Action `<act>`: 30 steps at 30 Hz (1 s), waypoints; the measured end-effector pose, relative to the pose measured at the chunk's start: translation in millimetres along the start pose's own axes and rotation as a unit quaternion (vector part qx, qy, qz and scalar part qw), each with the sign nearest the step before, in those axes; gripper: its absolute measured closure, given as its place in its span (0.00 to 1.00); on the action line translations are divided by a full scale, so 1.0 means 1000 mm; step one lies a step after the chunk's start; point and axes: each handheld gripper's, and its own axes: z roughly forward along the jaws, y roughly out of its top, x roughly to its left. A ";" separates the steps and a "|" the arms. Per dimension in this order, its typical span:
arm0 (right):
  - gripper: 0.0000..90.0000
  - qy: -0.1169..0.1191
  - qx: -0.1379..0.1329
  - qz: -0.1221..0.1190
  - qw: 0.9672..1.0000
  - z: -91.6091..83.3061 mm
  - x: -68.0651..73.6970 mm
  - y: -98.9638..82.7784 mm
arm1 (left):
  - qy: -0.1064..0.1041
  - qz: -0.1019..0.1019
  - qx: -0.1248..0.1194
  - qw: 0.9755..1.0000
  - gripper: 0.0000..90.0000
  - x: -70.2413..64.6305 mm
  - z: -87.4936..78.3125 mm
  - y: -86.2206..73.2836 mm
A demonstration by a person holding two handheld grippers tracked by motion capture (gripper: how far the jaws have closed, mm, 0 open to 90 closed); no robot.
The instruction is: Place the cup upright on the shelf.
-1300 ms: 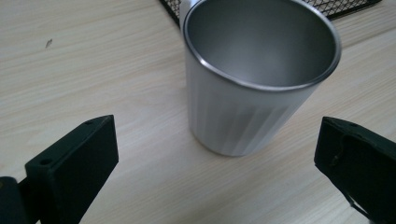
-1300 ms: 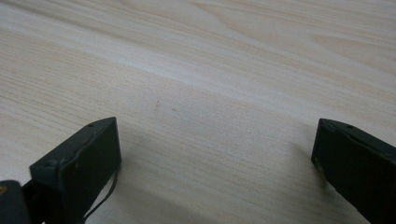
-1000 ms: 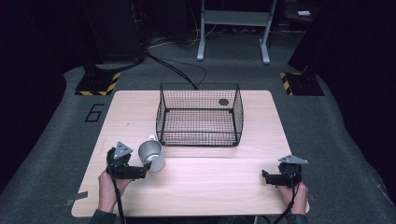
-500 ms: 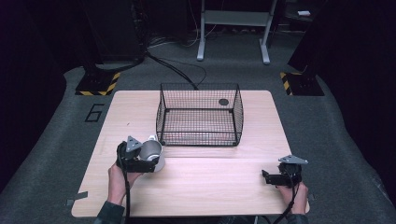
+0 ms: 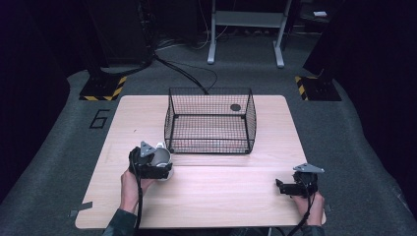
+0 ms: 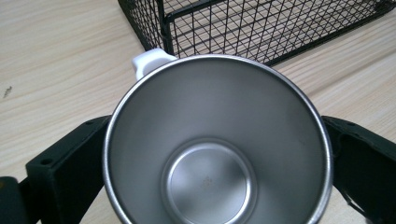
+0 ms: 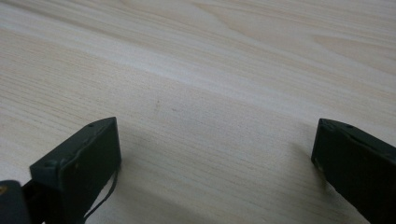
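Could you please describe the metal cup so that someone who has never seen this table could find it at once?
On the wooden table, look at the near left corner of the black wire basket. The steel cup stands just outside it, between the left gripper jaws. It alone is shiny, with a white handle.

One wire basket stands on the one wooden tabletop. One steel mug with one white handle is there. Two grippers show: the left gripper and the right gripper. One dark round disc lies by the basket's far wall.
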 end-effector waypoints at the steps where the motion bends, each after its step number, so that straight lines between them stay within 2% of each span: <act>1: 0.01 0.000 0.000 0.000 1.000 0.000 0.000 0.000 | 0.003 -0.004 -0.002 1.000 0.03 -0.001 0.001 0.000; 2: 0.01 0.000 0.000 0.000 1.000 0.000 0.000 0.000 | 0.011 -0.005 -0.008 1.000 0.04 -0.001 0.002 -0.001; 6: 0.01 0.000 0.000 -0.001 1.000 0.000 0.000 0.000 | 0.009 -0.007 -0.003 1.000 0.06 -0.001 0.002 -0.001; 10: 0.01 0.000 0.000 0.000 1.000 0.000 0.000 0.000 | 0.024 -0.007 0.001 1.000 0.06 -0.004 0.003 -0.001; 20: 0.01 0.001 0.000 -0.001 1.000 0.000 0.000 0.000 | 0.028 -0.018 -0.004 0.999 0.07 -0.004 0.002 -0.002; 21: 0.01 0.001 0.000 -0.001 1.000 0.000 0.000 0.000 | 0.034 -0.016 -0.010 0.999 0.07 -0.004 0.002 -0.003; 27: 0.01 0.001 0.000 -0.001 1.000 0.000 0.000 0.000 | 0.029 -0.011 -0.006 1.000 0.07 -0.002 -0.003 -0.005; 28: 0.01 0.001 0.000 -0.001 1.000 0.000 0.000 0.000 | 0.027 -0.014 -0.014 0.999 0.07 -0.003 -0.006 -0.006; 30: 0.01 0.001 0.000 -0.001 1.000 0.000 0.000 0.000 | 0.023 -0.008 -0.013 1.000 0.07 -0.003 -0.008 -0.005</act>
